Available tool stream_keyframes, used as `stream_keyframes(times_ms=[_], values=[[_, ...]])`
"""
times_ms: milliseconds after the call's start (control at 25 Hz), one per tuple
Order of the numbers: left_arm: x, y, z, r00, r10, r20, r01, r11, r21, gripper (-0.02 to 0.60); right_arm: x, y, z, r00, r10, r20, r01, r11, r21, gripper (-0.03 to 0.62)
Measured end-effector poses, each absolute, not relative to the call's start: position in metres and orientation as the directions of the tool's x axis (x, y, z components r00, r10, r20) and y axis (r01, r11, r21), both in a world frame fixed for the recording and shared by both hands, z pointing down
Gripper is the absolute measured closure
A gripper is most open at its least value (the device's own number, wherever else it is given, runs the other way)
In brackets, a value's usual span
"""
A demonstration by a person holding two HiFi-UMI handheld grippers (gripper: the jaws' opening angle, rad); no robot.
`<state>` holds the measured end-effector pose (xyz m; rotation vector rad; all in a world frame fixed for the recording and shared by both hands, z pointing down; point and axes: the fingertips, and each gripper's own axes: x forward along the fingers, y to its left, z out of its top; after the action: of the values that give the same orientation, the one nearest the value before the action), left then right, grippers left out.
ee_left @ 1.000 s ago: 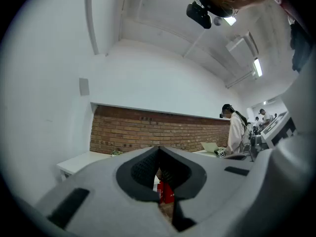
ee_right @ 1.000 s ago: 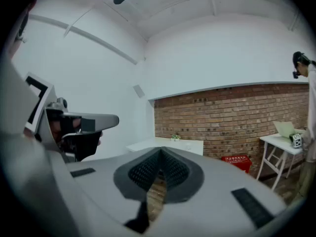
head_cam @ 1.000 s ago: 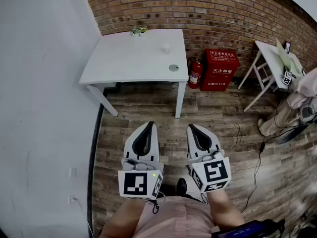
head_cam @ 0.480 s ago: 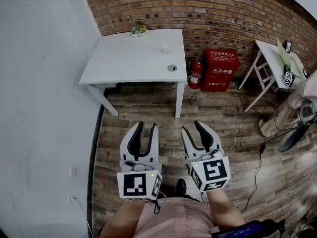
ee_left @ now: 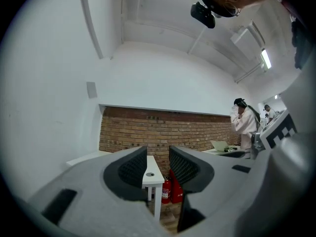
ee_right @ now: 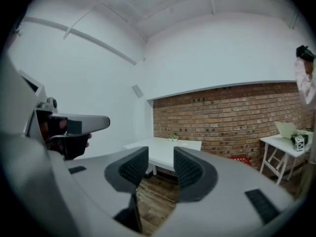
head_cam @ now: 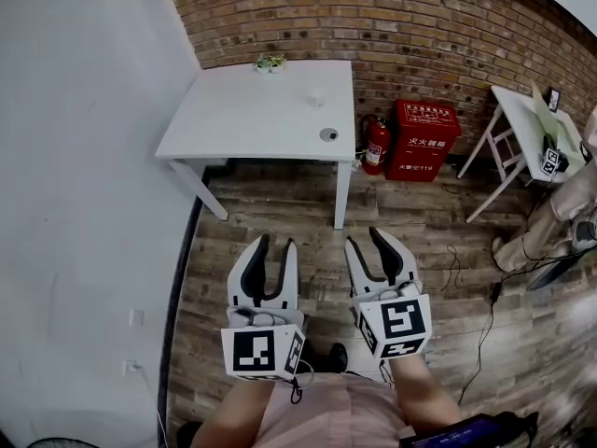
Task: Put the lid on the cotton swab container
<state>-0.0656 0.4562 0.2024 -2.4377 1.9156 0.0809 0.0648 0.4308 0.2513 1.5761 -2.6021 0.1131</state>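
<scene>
**Both grippers low over the wood floor (head_cam: pixel 270 203), well short of the table.**
Nearest, the left gripper (head_cam: pixel 273 243) and right gripper (head_cam: pixel 368 237) lie side by side, each with its jaws apart and opening and nothing between them. At 12 o'clock stands a white table (head_cam: pixel 233 124). The round lid (head_cam: pixel 328 134) lies near its front right corner, well apart from all the fingers. The cotton swab container (head_cam: pixel 316 94) stands at 12 o'clock from the lid, not touching it.
</scene>
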Motion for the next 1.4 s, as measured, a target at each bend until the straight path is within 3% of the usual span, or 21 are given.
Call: stream_keyframes(times_ms=[680,1400], values=[[-0.116,0.295,0.249,0.278,-0.961,0.003,-0.96,-0.278,0.034,0.448,0.021,0.285,0.304,-0.411,-0.888,0.206,-0.91,0.414,-0.027,0.45],[-0.15,0.135,0.208,0.4,-0.912,-0.09,-0.915,-0.403,0.018,0.472,-0.011,0.14,0.253,-0.302,-0.947,0.108,-0.951,0.308,0.037,0.471]])
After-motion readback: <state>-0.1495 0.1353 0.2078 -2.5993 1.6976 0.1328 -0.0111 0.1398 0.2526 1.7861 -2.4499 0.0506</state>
